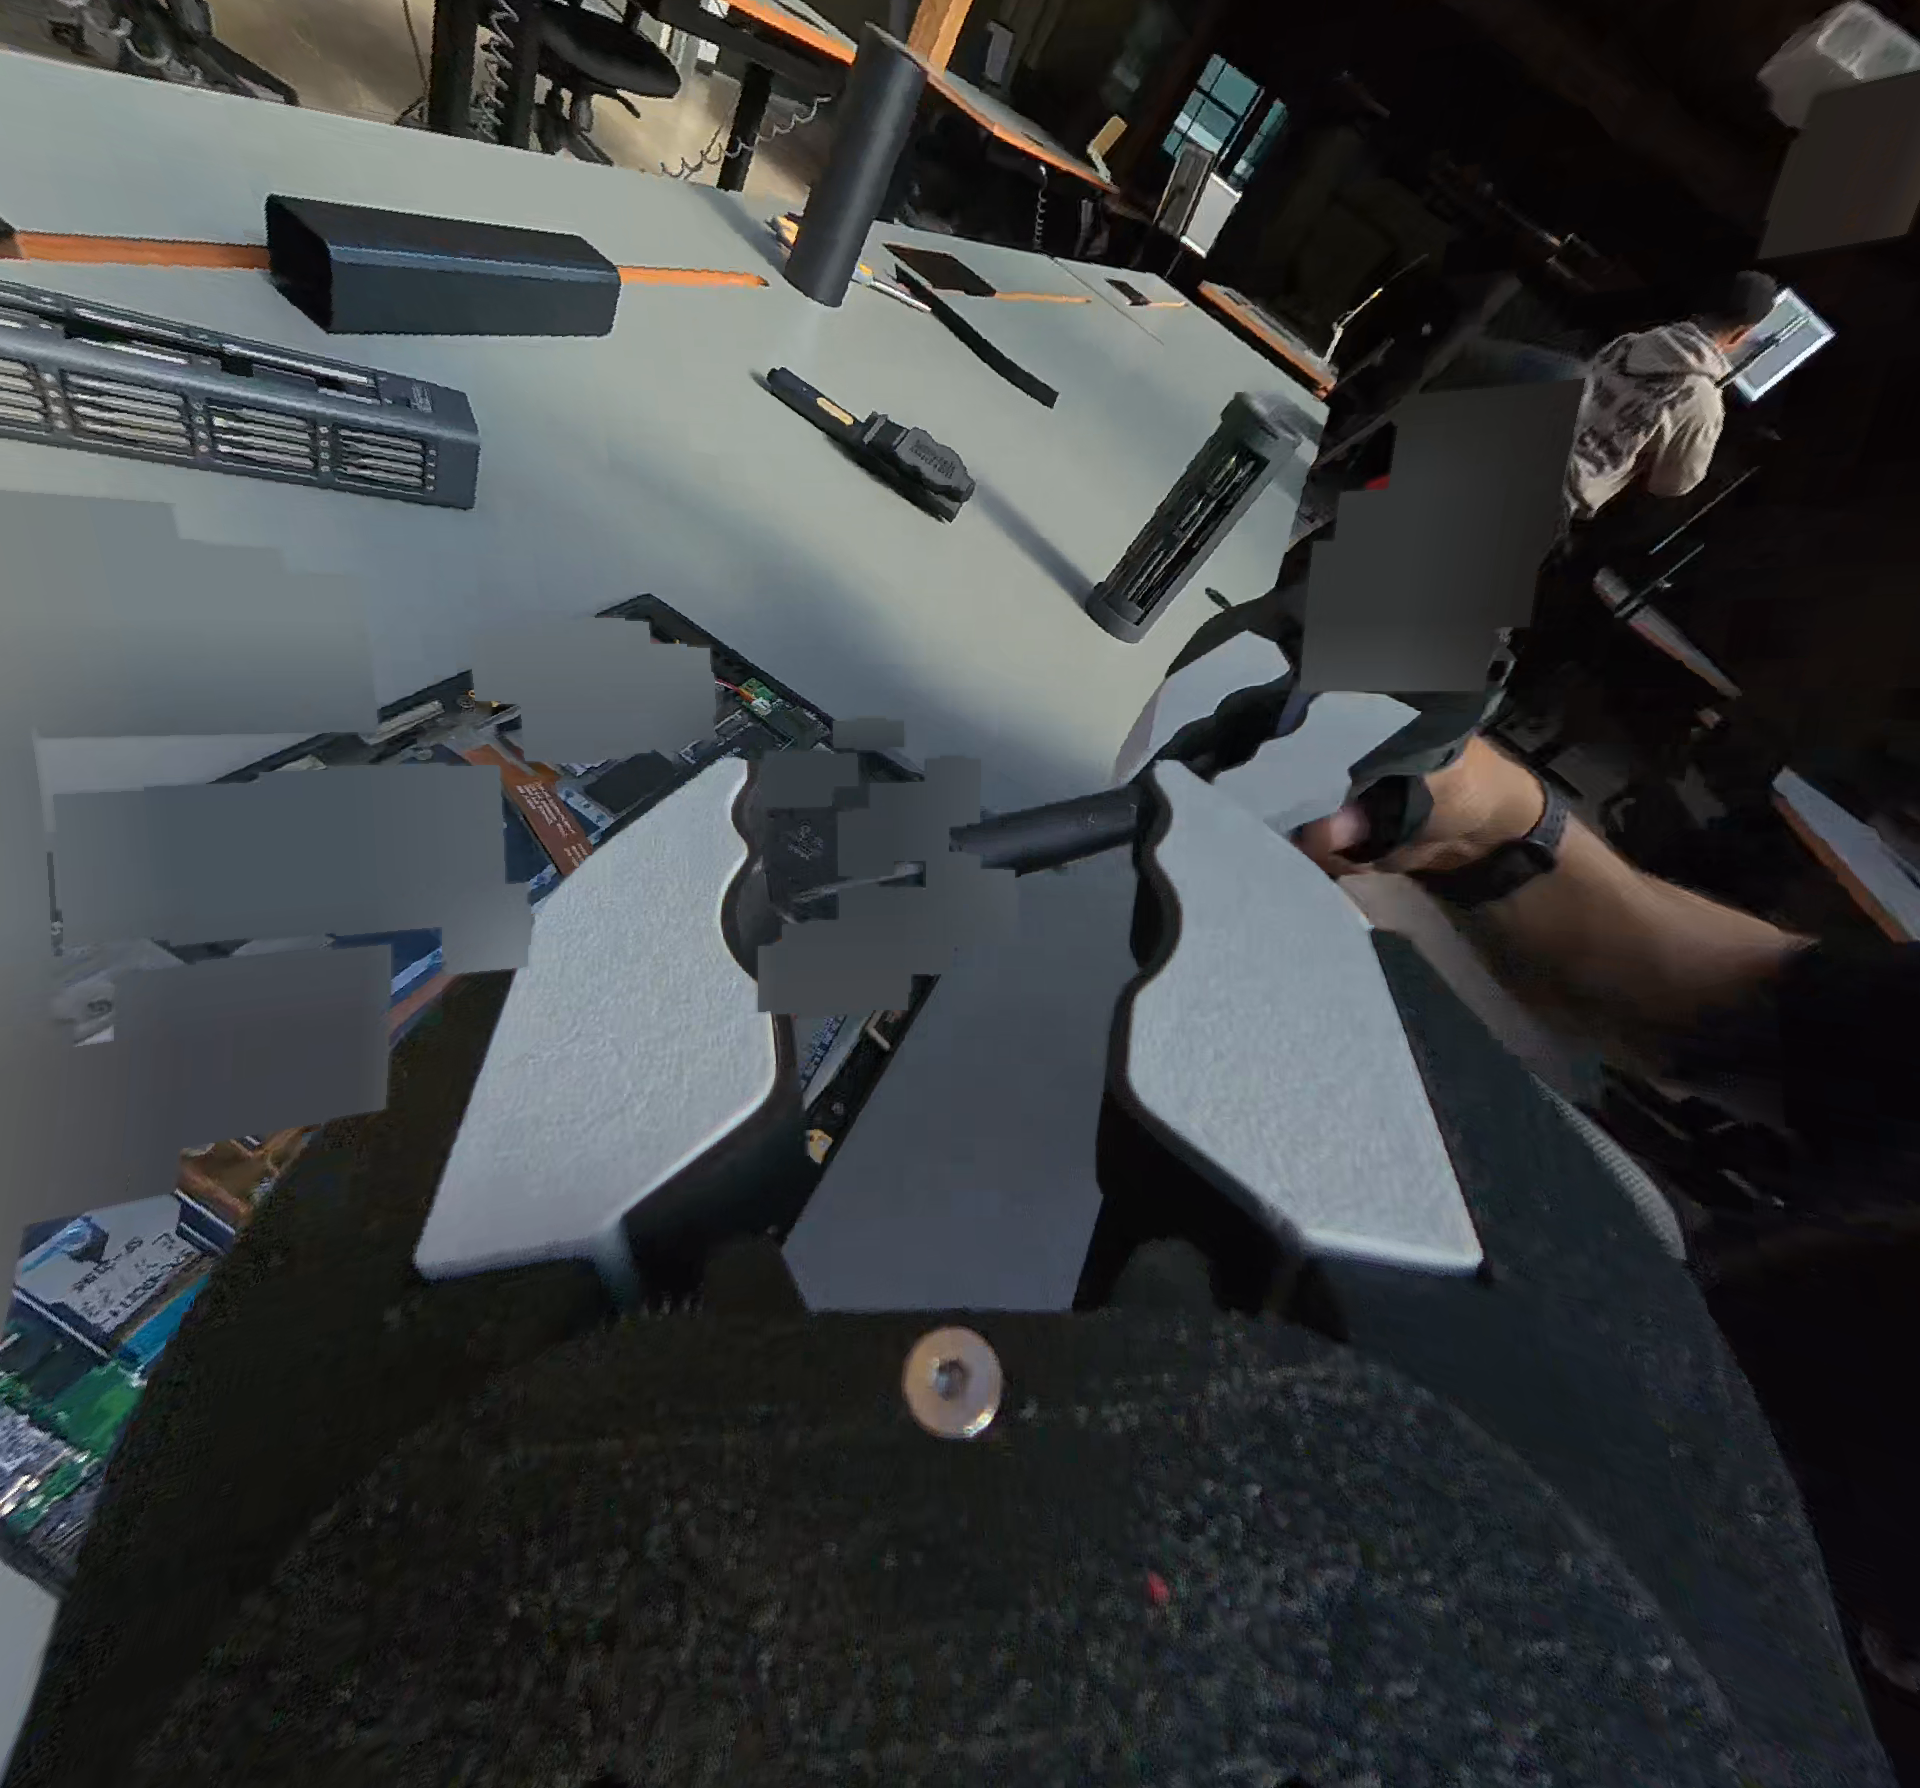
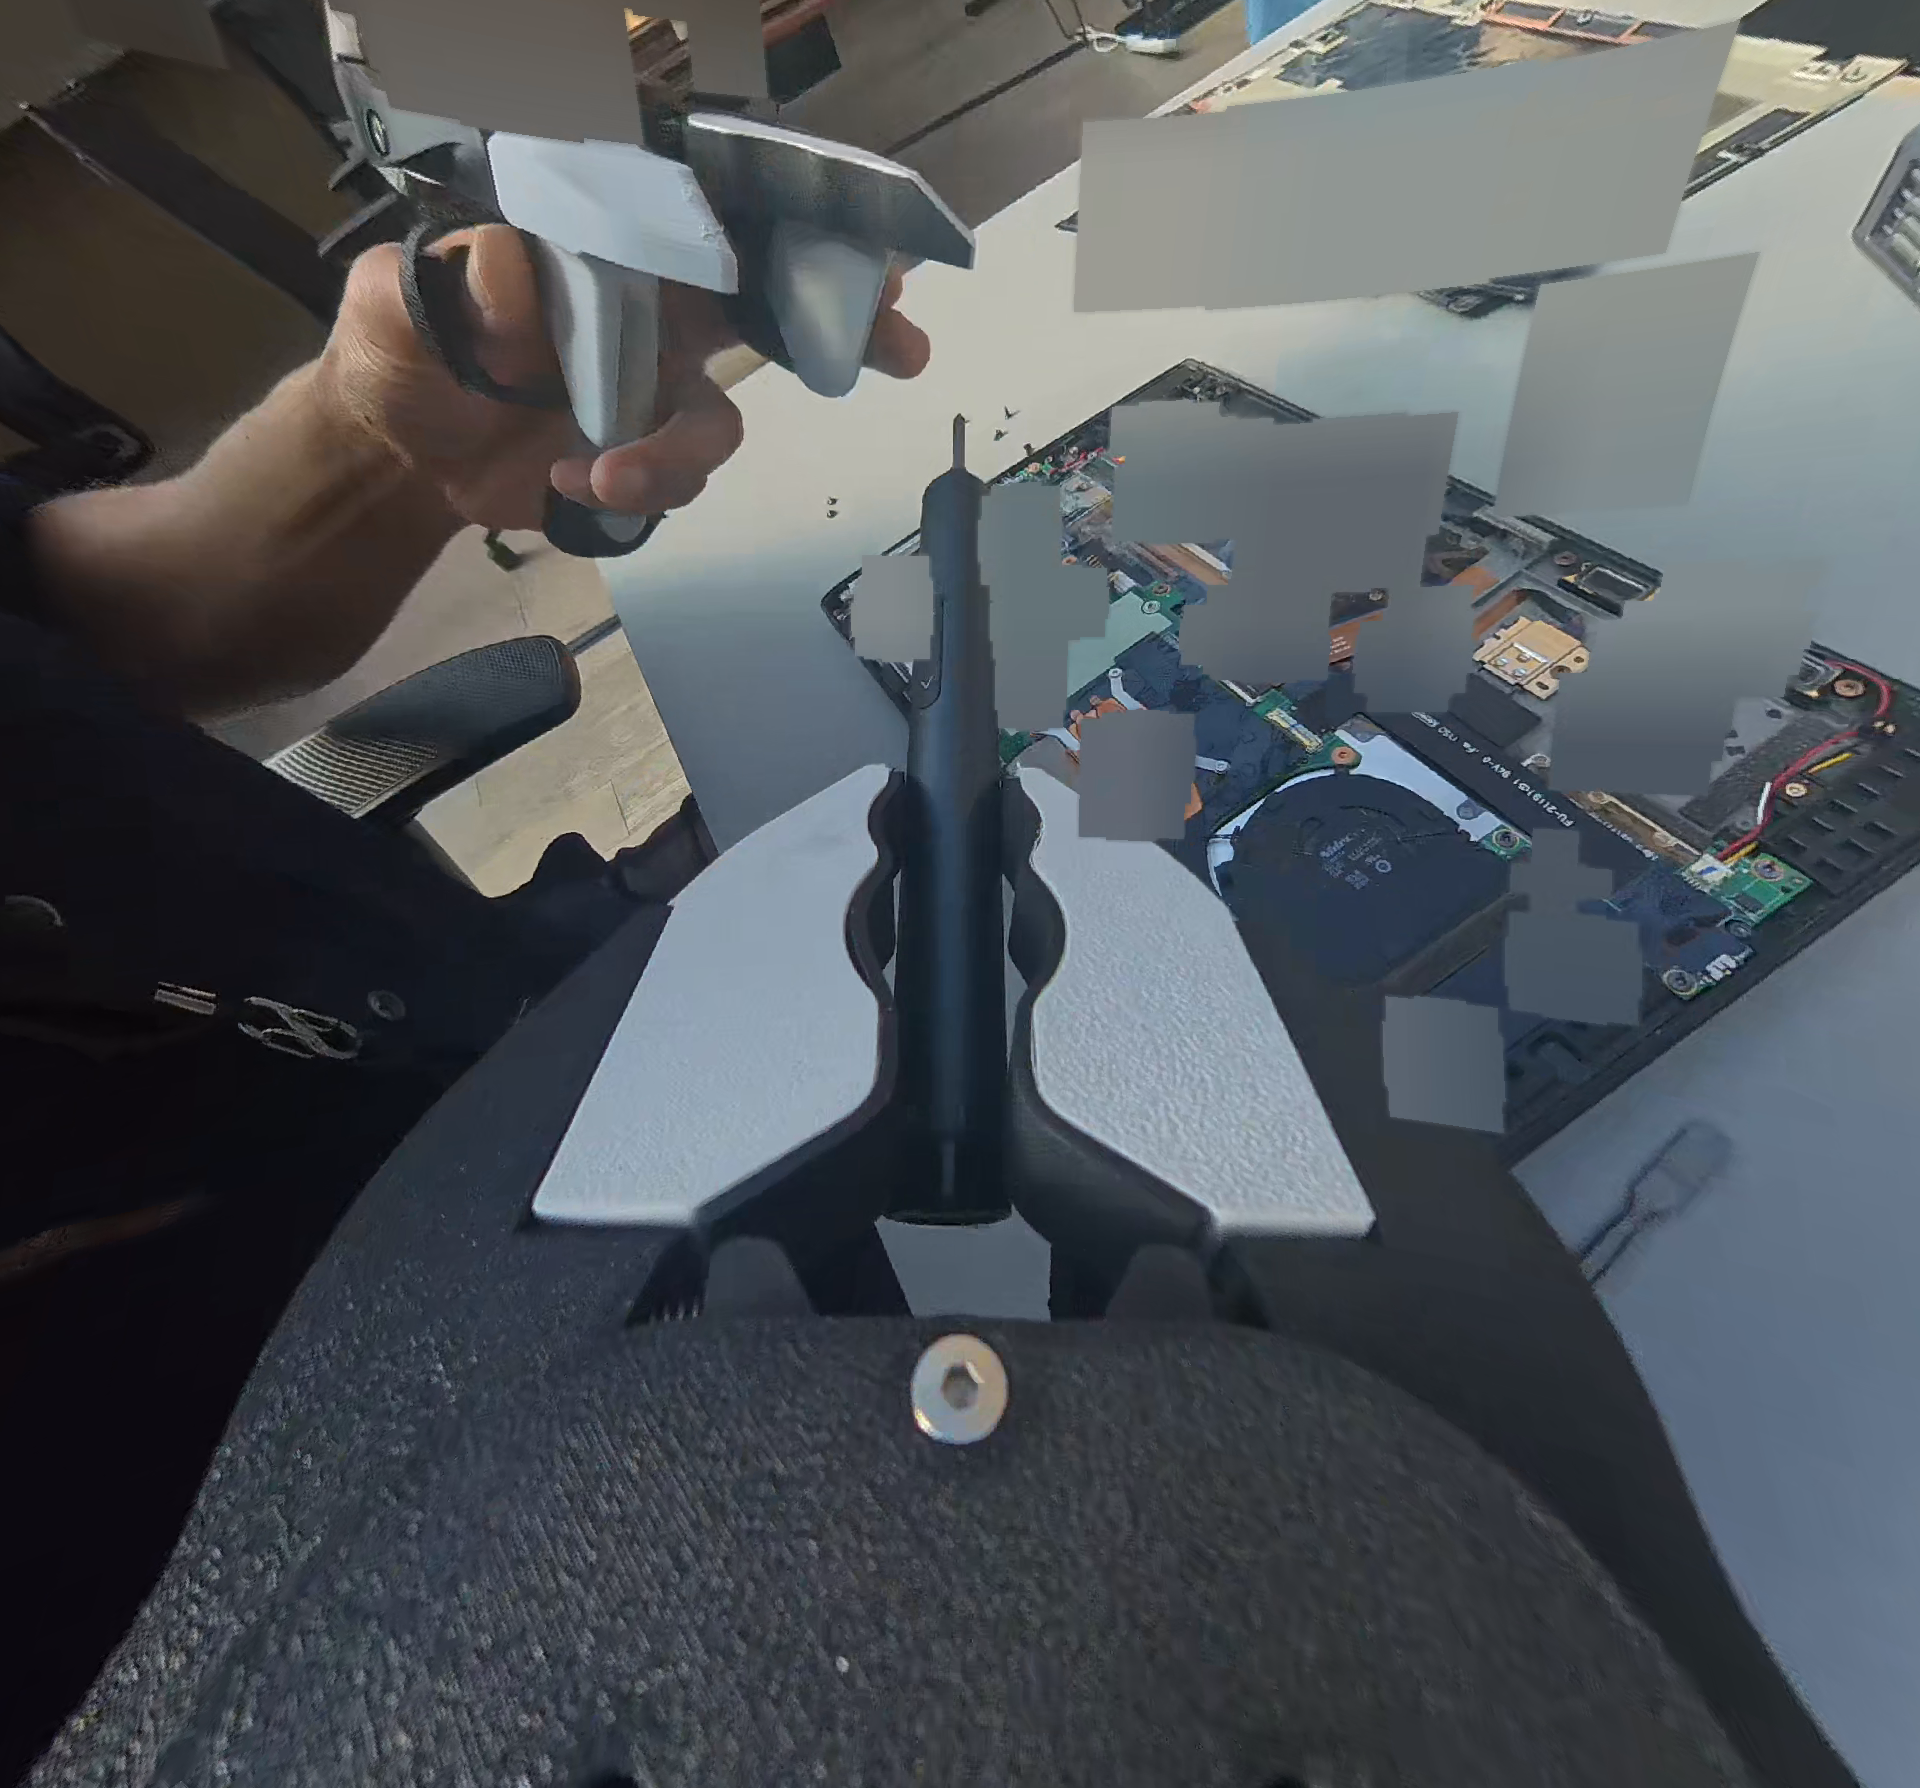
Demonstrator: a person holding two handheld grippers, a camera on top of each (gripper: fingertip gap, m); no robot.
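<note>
My right gripper (image 2: 951, 788) is shut on a black pen-shaped electric screwdriver (image 2: 948, 595), whose bit points forward over the near edge of an opened laptop (image 2: 1351, 865) with its board and fan exposed. My left gripper (image 1: 951, 782) is open and empty above the same laptop (image 1: 623, 782). The screwdriver (image 1: 1039, 824) shows through the gap between its fingers, apart from them. In the right wrist view the left gripper (image 2: 842, 247), held by a hand, hovers up and left of the screwdriver's tip. Small loose screws (image 2: 831, 507) lie on the grey table (image 2: 748, 658).
On the table (image 1: 675, 512) lie a black rectangular box (image 1: 436, 268), a bit tray (image 1: 239, 419), an upright black cylinder (image 1: 857, 169), a lying cylindrical bit holder (image 1: 1195, 517) and a black hand tool (image 1: 883, 445). A chair armrest (image 2: 447, 710) is left of the table edge. A person (image 1: 1652, 419) sits far off. Left tips to right tips: about 12 cm.
</note>
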